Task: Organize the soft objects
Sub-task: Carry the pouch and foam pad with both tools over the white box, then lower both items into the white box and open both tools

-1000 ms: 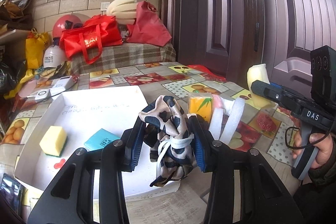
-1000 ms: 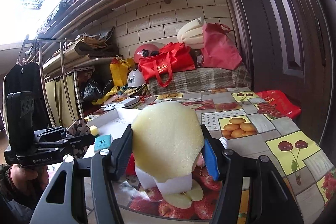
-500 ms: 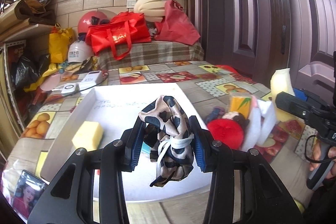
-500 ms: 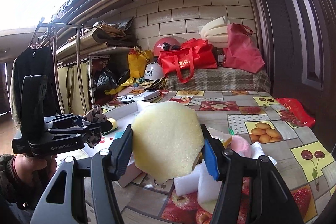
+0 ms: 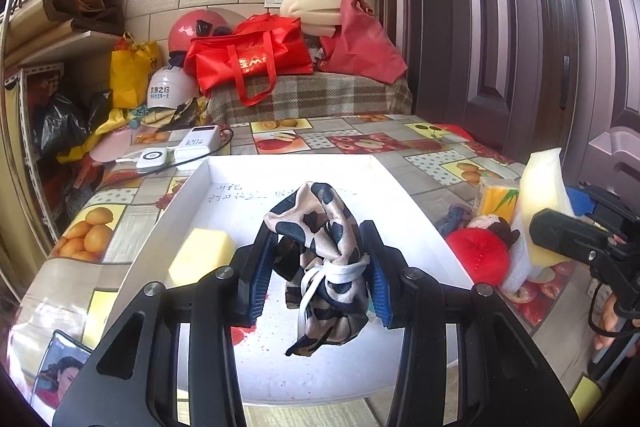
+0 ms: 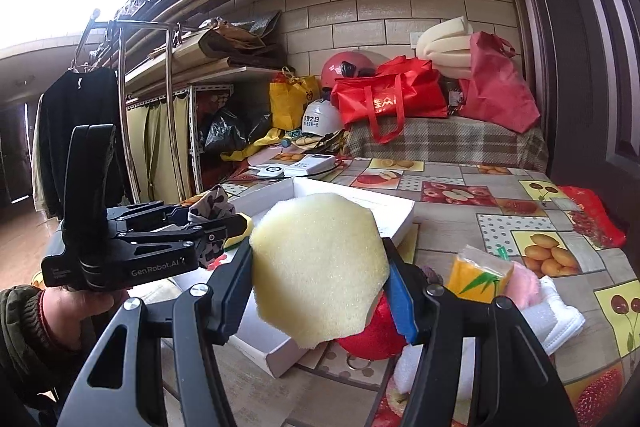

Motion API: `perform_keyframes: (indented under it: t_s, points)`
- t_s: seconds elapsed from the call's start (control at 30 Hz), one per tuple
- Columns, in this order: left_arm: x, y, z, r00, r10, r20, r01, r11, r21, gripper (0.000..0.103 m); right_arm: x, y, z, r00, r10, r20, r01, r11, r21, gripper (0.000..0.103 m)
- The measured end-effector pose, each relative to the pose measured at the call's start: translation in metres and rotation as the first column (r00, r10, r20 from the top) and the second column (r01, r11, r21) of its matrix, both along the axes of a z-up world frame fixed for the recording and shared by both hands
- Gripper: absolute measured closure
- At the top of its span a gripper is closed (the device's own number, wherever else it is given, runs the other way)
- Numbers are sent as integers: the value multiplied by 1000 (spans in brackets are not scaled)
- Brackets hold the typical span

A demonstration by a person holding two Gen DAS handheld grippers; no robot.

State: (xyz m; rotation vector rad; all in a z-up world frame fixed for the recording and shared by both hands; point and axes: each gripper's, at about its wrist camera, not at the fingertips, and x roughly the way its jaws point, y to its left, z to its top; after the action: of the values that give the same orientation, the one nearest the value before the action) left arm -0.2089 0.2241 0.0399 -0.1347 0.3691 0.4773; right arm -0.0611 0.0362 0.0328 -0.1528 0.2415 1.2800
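My left gripper (image 5: 318, 275) is shut on a leopard-print cloth pouch (image 5: 320, 251) and holds it above the white box (image 5: 280, 171). A yellow sponge block (image 5: 200, 255) lies in the box at the left. My right gripper (image 6: 322, 281) is shut on a pale yellow foam piece (image 6: 320, 267), held above the table at the box's right side. The foam (image 5: 542, 187) and right gripper (image 5: 568, 227) show at the right of the left wrist view. The left gripper (image 6: 224, 227) with the pouch (image 6: 210, 205) shows in the right wrist view.
A red plush ball (image 5: 478, 255), an orange tissue pack (image 6: 478, 275), a pink soft item (image 6: 522, 283) and white foam strips (image 6: 556, 319) lie on the fruit-pattern table (image 6: 520, 203) right of the box. A power bank (image 5: 196, 147) and photo (image 5: 64, 371) lie left.
My left gripper has moved further over the box with the pouch. My right gripper has swung left toward the box with the foam piece.
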Motion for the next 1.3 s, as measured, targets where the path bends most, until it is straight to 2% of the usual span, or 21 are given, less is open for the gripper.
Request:
perform_keyframes:
  t_s: [0.3, 0.5, 0.67, 0.8, 0.97, 1.3]
  points:
    - [0, 23, 0, 999, 37, -6, -37, 999, -30, 61, 1, 23, -4, 999, 18, -41, -20, 998, -52, 43]
    - [0, 48, -3, 998, 59, -11, -60, 993, -97, 61, 7, 43, -10, 997, 13, -82, -20, 996, -85, 43]
    - [1, 61, -7, 997, 72, -21, -74, 984, -163, 61, 4, 59, -12, 999, -2, -48, -2, 996, -93, 43]
    - [5, 56, -6, 996, 73, -41, -78, 988, -131, 61, -4, 70, -11, 1000, 9, -3, -9, 995, -104, 43]
    - [10, 48, -6, 993, 95, -64, -100, 992, -78, 61, 3, 84, -12, 1000, -10, -18, 8, 993, -118, 43]
    - [12, 50, -7, 992, 103, -73, -108, 992, -68, 61, 4, 81, -12, 999, -28, -22, 25, 994, -109, 43]
